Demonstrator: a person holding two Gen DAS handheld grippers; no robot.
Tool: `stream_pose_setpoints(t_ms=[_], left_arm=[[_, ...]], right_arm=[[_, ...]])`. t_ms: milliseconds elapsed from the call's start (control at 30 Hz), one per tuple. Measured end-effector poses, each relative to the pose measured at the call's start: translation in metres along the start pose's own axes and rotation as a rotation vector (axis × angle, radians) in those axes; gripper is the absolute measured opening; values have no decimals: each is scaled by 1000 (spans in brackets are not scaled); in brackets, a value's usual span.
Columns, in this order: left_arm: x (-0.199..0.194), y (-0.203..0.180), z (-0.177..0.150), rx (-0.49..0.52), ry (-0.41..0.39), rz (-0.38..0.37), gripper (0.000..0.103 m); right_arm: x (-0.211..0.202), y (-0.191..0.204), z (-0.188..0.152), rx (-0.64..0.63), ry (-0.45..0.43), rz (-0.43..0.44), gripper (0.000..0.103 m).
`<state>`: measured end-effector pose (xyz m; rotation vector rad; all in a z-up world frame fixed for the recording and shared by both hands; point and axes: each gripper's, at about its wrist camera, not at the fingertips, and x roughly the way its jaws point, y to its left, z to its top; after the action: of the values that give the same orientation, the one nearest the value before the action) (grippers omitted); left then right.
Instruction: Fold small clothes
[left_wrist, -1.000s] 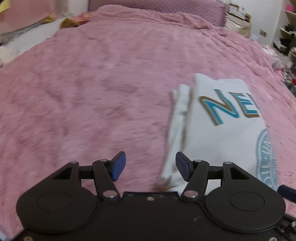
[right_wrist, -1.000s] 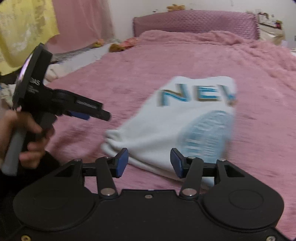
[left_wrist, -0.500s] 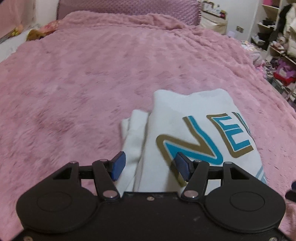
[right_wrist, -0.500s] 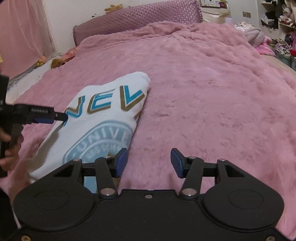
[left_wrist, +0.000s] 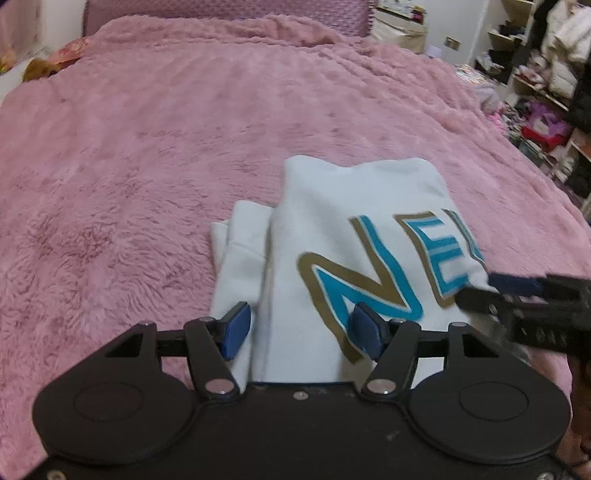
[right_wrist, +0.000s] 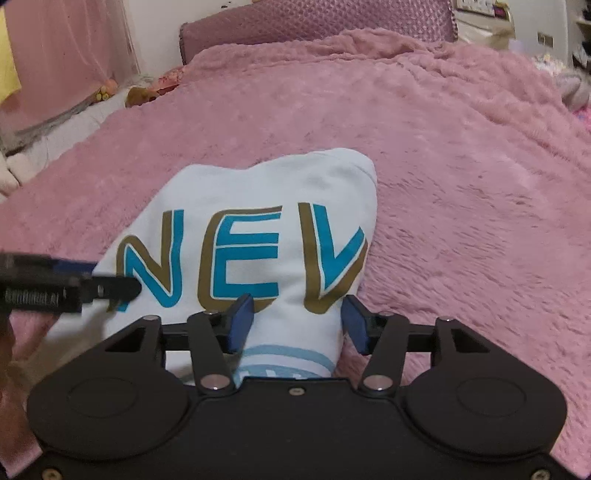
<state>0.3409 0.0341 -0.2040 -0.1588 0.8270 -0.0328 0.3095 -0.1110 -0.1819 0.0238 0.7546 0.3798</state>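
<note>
A white garment (left_wrist: 332, 236) with teal and gold letters lies folded on the pink fuzzy bedspread (left_wrist: 147, 147). My left gripper (left_wrist: 301, 332) is open, and its blue pads straddle the garment's left folded edge. In the right wrist view the same garment (right_wrist: 266, 199) shows the letters "NEV". My right gripper (right_wrist: 297, 325) is open over its near right edge, above a pale blue round print. Each gripper appears in the other's view: the right one (left_wrist: 517, 295) from the right side, the left one (right_wrist: 74, 288) from the left side.
The pink bedspread (right_wrist: 461, 166) spreads wide around the garment. A purple headboard (right_wrist: 314, 18) stands at the far end. Cluttered shelves (left_wrist: 546, 74) line the right side. Plush toys (right_wrist: 140, 92) and a pink curtain (right_wrist: 74, 55) lie at the far left.
Both grippers have closed in on the garment from either side. The right gripper swung left, so the garment's right edge now sits between its fingers. Both stayed open.
</note>
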Motion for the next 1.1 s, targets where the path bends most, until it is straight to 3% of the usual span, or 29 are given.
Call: stream_pose_setpoints(t_ms=[133, 267, 367, 467, 533, 633, 767, 833, 900, 967, 1100], left_arm=[[6, 5, 3, -53, -1, -16, 65], [5, -6, 0, 1, -22, -20, 35], [-2, -15, 0, 41, -54, 13, 19], [-18, -16, 1, 18, -103, 26, 16], [-31, -16, 1, 8, -133, 32, 16], [-44, -20, -2, 7, -160, 83, 16], [-40, -24, -6, 17, -124, 158, 18], [-21, -19, -10, 32, -28, 199, 25], [-5, -14, -17, 30, 7, 219, 51], [-6, -9, -16, 12, -2, 262, 66], [-26, 2, -12, -52, -42, 253, 66]], right_arm=[[-4, 1, 2, 7, 4, -8, 50], [-8, 0, 3, 27, -10, -23, 49], [-12, 3, 3, 4, -45, -84, 49], [-21, 3, 3, -18, -83, -158, 50], [-19, 3, 3, -43, -79, -193, 57], [-17, 3, 1, -48, -82, -195, 58], [-28, 0, 2, -19, -136, -176, 58], [-26, -2, 3, -22, -118, -155, 60], [-17, -4, 0, -15, -76, -131, 60], [-11, -7, -2, -9, -58, -134, 60], [-18, -7, -1, 4, -76, -124, 60]])
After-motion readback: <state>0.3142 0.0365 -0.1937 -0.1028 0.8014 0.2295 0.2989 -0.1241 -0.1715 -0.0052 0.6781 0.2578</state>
